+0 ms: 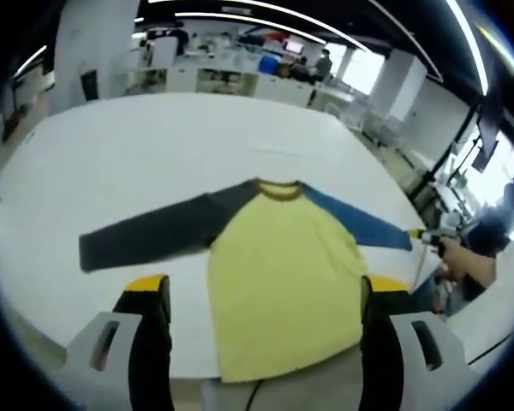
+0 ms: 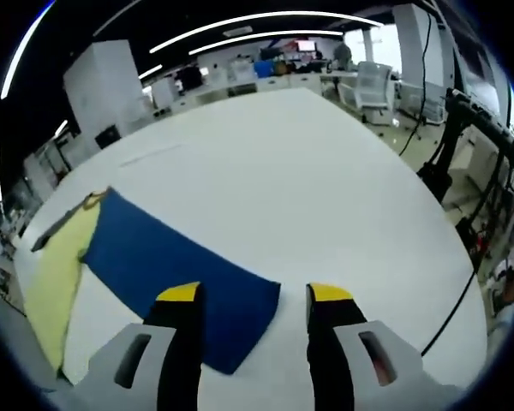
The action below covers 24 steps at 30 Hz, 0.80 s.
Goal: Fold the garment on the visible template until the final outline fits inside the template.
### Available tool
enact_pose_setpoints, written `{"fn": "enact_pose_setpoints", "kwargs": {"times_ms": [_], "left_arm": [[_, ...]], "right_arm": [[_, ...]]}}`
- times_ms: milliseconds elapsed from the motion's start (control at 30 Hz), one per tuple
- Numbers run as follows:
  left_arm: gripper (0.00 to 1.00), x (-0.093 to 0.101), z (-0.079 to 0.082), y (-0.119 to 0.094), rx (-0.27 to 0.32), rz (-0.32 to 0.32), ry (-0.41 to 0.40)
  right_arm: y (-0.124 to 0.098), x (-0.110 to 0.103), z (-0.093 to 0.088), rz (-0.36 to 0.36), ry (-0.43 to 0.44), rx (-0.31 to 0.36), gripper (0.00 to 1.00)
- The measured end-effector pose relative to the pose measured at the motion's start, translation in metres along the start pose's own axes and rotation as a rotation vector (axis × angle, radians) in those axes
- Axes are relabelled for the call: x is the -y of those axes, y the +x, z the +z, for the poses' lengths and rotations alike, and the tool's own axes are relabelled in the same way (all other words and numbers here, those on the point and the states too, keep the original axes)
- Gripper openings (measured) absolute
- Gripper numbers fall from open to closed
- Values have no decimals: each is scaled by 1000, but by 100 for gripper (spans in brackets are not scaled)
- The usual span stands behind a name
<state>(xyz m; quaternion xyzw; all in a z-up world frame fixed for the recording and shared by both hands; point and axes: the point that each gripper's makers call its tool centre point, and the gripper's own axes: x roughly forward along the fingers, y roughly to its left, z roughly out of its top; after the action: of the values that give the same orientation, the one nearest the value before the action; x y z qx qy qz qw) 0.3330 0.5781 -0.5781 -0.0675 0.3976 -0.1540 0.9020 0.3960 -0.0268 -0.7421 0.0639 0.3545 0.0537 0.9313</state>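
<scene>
Left gripper view, left to right: we see the dark grey sleeve (image 1: pixel 146 233) stretched out flat on the white table (image 1: pixel 154 145), cuff end toward the left. Next, the left gripper (image 1: pixel 265 295) with its two yellow-tipped jaws spread wide apart and nothing between them; it hangs over the near table edge, released. Between the jaws lies the yellow body (image 1: pixel 283 282) of the garment, flat, collar away from us. Its hem runs down to the table's near edge and partly off it, and the lower corners are hidden behind the jaws. On the right, the blue sleeve (image 1: pixel 360 218) reaches out to the right gripper (image 1: pixel 430 240), small and blurry at the table's right edge; we cannot tell from here whether it touches the cuff. A person's hand (image 1: pixel 471 265) sits behind it, cut off by the frame. We cannot make out any template outline on the table; a faint line past the collar is too dim to read.

Right gripper view, left to right: a strip of the yellow body (image 2: pixel 56 274), cut off at the left, then the collar, hard to make out. The blue sleeve (image 2: pixel 176 274) lies flat, its cuff end toward us. The right gripper (image 2: pixel 250 295) has jaws apart, released; the left jaw overlaps the cuff corner in the picture, the right jaw is over bare table (image 2: pixel 325 188). Contact with the cloth is unclear. No containers on the table. Office desks and chairs in the background are blurry.
</scene>
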Motion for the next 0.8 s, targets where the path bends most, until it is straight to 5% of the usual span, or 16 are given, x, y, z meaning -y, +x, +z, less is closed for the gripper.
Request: {"fn": "enact_pose_setpoints", "kwargs": {"times_ms": [567, 800], "left_arm": [[85, 0, -5, -8, 2, 23, -4], [84, 1, -9, -10, 3, 27, -11]], "right_arm": [[10, 18, -7, -62, -56, -31, 3], [13, 15, -5, -60, -107, -31, 2]]}}
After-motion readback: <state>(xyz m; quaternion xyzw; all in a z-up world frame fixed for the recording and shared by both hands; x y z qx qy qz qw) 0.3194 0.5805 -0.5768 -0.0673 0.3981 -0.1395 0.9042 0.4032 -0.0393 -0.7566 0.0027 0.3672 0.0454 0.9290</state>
